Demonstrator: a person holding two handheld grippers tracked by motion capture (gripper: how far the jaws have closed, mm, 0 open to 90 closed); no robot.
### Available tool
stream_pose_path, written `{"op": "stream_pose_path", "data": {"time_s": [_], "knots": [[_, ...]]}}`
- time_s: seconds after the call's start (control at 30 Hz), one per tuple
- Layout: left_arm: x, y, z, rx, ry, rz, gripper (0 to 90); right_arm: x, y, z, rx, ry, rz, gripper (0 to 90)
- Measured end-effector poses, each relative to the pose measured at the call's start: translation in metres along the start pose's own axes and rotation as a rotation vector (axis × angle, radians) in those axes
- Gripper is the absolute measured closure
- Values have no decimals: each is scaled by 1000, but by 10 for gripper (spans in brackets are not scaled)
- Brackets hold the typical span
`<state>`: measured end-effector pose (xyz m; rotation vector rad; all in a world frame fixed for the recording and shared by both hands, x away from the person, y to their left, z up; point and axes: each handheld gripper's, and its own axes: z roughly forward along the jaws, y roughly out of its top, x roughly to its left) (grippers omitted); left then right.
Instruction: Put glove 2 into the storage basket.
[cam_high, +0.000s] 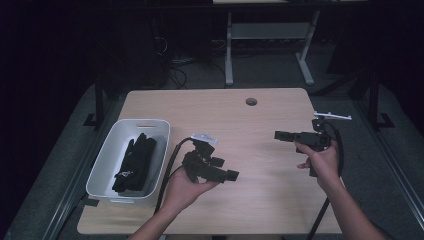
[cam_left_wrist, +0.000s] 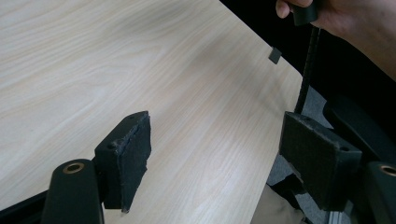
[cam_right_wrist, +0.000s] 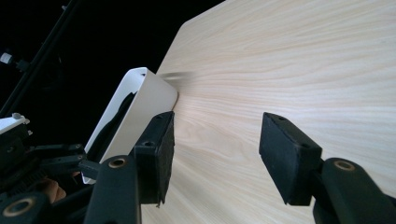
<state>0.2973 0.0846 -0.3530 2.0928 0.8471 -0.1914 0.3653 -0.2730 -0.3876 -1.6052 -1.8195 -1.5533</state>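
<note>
Gloves (cam_high: 136, 165) lie lengthwise in the white bin (cam_high: 102, 165), beside the left gripper (cam_high: 231, 175).

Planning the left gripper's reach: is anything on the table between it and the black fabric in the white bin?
Only the white bin's near wall stands between the left gripper and the black fabric; bare tabletop otherwise.

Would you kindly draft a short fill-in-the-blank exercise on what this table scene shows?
1. The black gloves lie inside the ____ bin.
2. The bin stands at the table's ____ side in the high view.
3. Both the left tool and the right tool have ____ jaws with nothing between them.

Missing words: white; left; open
</note>
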Motion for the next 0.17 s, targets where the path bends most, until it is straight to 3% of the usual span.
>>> {"op": "stream_pose_path", "data": {"time_s": [0.17], "knots": [[-3,1,7,10,-8,7,250,-8,-4,-7,-8,-11,7,440]]}}
